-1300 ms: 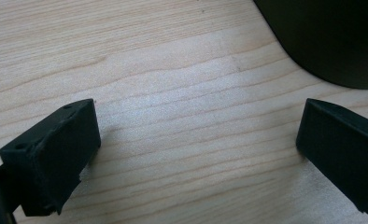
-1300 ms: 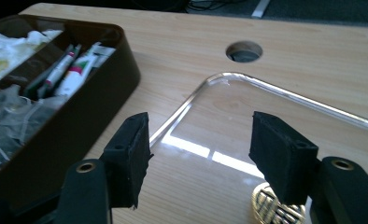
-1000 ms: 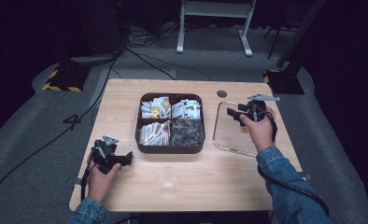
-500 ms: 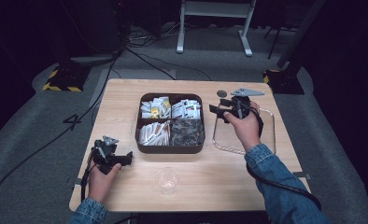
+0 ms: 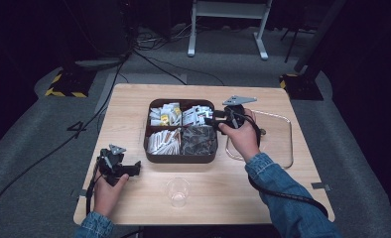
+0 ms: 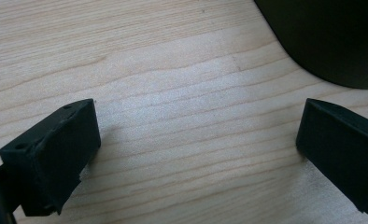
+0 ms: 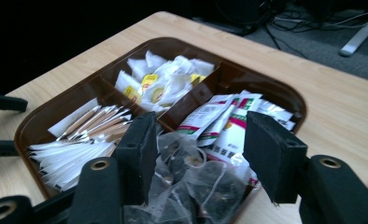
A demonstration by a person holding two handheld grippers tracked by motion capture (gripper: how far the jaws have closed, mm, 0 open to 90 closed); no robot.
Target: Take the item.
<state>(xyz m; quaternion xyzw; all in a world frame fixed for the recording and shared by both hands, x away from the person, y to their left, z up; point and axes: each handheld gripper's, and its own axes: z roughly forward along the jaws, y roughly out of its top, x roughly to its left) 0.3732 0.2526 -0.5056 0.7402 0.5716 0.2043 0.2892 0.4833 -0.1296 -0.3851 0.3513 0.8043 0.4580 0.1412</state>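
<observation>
A brown four-compartment tray [image 5: 181, 159] sits mid-table. It holds white packets with yellow labels [image 7: 161, 84], red-and-green printed packets [image 7: 224, 121], long paper sticks [image 7: 79, 135] and dark tea bags in clear wrap [image 7: 196, 186]. My right gripper [image 5: 211, 118] reaches in from the right and hovers over the tray's right edge. In the right gripper view this gripper [image 7: 201, 154] is open; its jaws have just been closing, with the tea bags and printed packets below the gap and nothing gripped. My left gripper [image 5: 134, 170] rests on the wood left of the tray, open [image 6: 196, 149] over bare table.
A clear plastic cup [image 5: 177, 191] stands near the front edge, between my hands. A clear flat tray [image 5: 278, 134] lies to the right of the brown one. The brown tray's dark corner [image 6: 331, 42] shows just beyond the left gripper.
My right gripper has moved left, from above the clear flat tray to the brown tray's right edge. The left hand has stayed where it was.
</observation>
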